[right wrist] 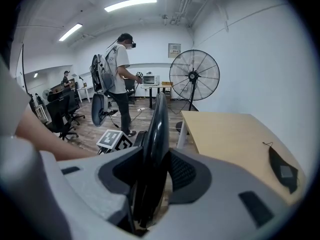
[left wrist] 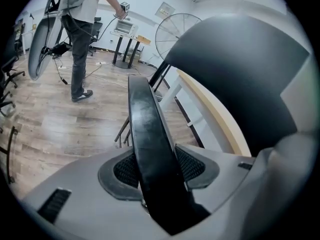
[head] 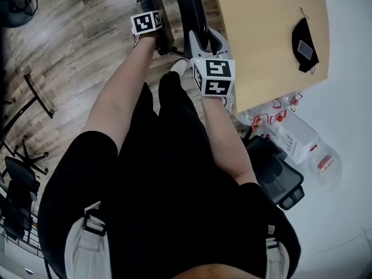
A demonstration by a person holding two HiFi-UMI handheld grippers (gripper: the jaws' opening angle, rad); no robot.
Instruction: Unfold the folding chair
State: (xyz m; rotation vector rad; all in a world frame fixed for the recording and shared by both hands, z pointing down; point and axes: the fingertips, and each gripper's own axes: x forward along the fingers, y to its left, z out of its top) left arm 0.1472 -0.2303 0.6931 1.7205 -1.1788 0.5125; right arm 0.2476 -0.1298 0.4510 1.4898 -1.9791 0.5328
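Note:
The black folding chair (head: 187,7) stands folded in front of me, against the edge of the wooden table (head: 267,34). My left gripper (head: 158,38) grips one of its flat black panels edge-on (left wrist: 150,149), with both mesh pads (left wrist: 124,170) against it. A second dark panel (left wrist: 240,69) of the chair fills the upper right of the left gripper view. My right gripper (head: 203,44) is shut on another thin black edge of the chair (right wrist: 156,134), pads (right wrist: 184,173) on both sides. The left gripper's marker cube (right wrist: 113,140) shows just beyond it.
A black pouch (head: 305,51) lies on the table. Bottles (head: 278,114), a white box (head: 297,139) and an office chair (head: 279,176) sit at my right. A person with a backpack (right wrist: 116,79) stands ahead on the wood floor (left wrist: 55,129), a large fan (right wrist: 194,76) beyond.

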